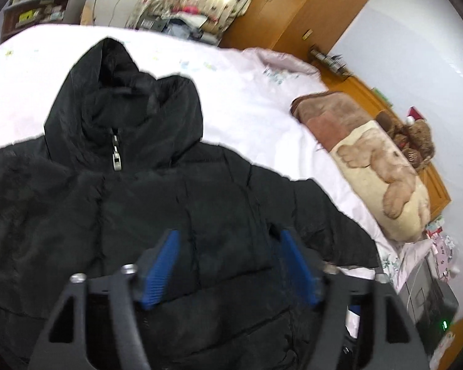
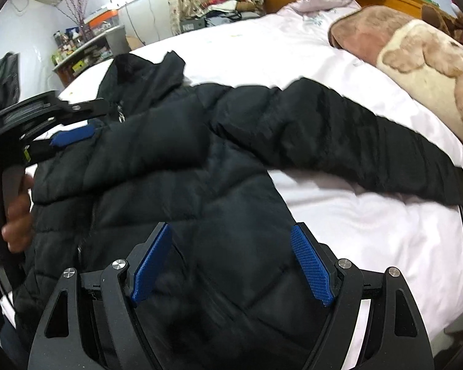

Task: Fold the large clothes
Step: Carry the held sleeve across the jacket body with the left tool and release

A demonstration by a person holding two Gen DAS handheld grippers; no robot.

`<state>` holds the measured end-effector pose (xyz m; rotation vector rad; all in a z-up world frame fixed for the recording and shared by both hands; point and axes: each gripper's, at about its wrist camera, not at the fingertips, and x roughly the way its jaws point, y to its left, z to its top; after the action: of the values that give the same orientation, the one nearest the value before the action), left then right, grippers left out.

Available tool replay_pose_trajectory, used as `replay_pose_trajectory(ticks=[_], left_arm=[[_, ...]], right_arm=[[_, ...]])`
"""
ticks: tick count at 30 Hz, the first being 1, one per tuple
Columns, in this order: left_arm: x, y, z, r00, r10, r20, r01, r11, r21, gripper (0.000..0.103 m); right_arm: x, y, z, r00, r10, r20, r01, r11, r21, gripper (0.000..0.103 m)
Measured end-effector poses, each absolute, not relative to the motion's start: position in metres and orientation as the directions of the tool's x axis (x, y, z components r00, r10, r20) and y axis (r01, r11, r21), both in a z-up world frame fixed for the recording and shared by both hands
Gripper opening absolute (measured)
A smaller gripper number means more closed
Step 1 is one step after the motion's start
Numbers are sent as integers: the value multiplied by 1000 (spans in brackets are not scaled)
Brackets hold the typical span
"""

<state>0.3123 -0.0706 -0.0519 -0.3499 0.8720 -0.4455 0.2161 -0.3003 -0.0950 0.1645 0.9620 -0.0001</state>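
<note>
A black hooded puffer jacket [image 1: 139,203] lies front up on the bed [image 1: 247,98], its hood toward the far side and its zip pull [image 1: 116,157] at the collar. My left gripper [image 1: 228,243] hovers open over the jacket's chest with nothing between its blue pads. In the right wrist view one sleeve [image 2: 145,148] lies folded across the chest, and the other sleeve [image 2: 370,141] stretches out to the right on the sheet. My right gripper [image 2: 231,252] stands open above the jacket's [image 2: 219,209] lower body. The left gripper [image 2: 83,120] shows at the left edge, held by a hand [image 2: 15,212].
A folded beige and brown blanket [image 1: 370,160] lies at the head of the bed beside a wooden headboard [image 1: 432,172] and a teddy bear [image 1: 416,135]. Cluttered shelves [image 2: 77,49] and a wooden wardrobe [image 1: 293,9] stand beyond the far side. Pale sheet [image 2: 355,231] lies bare right of the jacket.
</note>
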Motion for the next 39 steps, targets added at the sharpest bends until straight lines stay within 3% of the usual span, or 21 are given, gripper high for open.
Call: replay_pose_trajectory(ticks=[5, 8, 10, 12, 15, 21, 25, 30, 34, 39], left_arm=[[306, -20, -39, 637, -421, -646, 209, 901, -381, 76], [317, 31, -53, 672, -234, -702, 84, 967, -242, 76], [327, 66, -69, 663, -121, -739, -22, 983, -181, 73], [334, 98, -87, 643, -64, -764, -112, 978, -176, 62], [341, 126, -111, 622, -36, -782, -176, 967, -184, 61], [353, 124, -140, 583, -47, -811, -157, 973, -169, 64], [357, 119, -129, 570, -41, -821, -147, 978, -151, 62], [359, 118, -82, 676, -27, -736, -82, 990, -111, 62], [400, 123, -115, 584, 19, -811, -133, 988, -73, 64], [405, 115, -129, 592, 60, -804, -116, 993, -12, 68]], right_arm=[[240, -276, -93, 587, 105, -803, 28, 988, 150, 80], [266, -257, -94, 595, 153, -789, -27, 985, 170, 79], [288, -246, -98, 586, 179, -790, -59, 982, 179, 70], [316, -238, -106, 573, 167, -802, -66, 985, 158, 59], [359, -234, -123, 548, 157, -822, -51, 987, 155, 44], [387, -243, -182, 455, 157, -877, -20, 986, 166, 43], [389, -242, -175, 431, 136, -892, -23, 990, 140, 43], [376, -248, -127, 539, 111, -835, -6, 992, 128, 43], [406, -243, -133, 516, 112, -849, -9, 992, 125, 43], [417, -241, -171, 448, 86, -890, -35, 996, 78, 42]])
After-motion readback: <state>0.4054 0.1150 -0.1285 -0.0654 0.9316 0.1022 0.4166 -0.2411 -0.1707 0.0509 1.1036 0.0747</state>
